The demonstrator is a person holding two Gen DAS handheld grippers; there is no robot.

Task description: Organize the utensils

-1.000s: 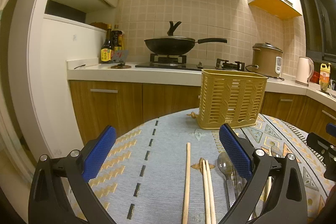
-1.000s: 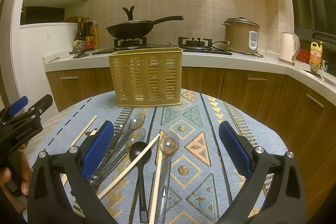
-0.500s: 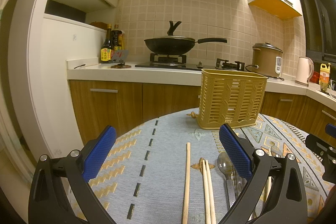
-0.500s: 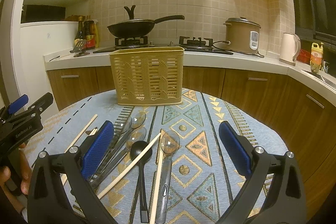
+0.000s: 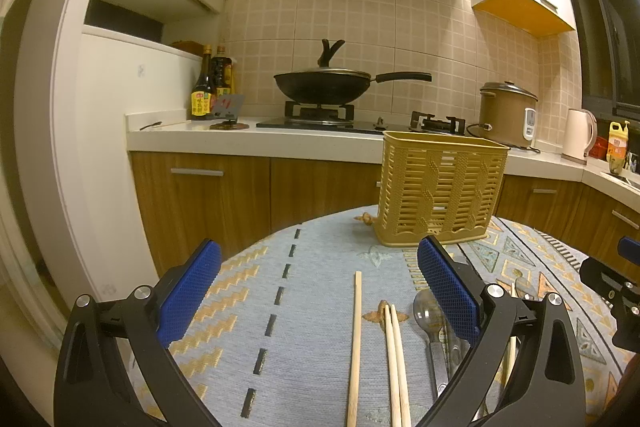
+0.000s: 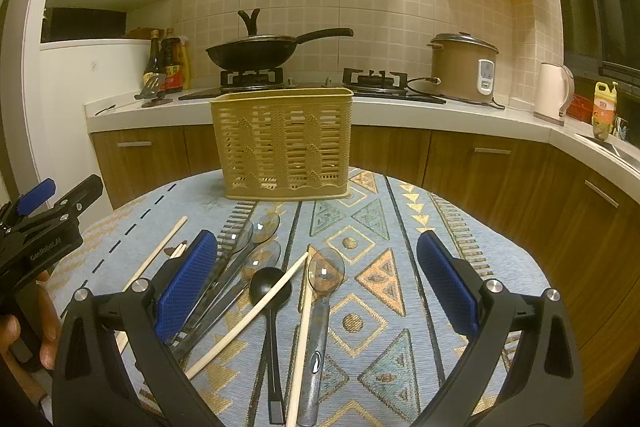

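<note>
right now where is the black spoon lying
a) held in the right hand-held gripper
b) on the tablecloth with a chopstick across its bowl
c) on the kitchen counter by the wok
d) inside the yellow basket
b: in the right wrist view the black spoon lies flat on the tablecloth in front of the basket, and a pale chopstick crosses over its bowl; the right hand-held gripper is open and holds nothing.

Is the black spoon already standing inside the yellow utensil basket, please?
No, the black spoon lies flat on the patterned tablecloth with a chopstick across it, in front of the yellow basket.
</note>
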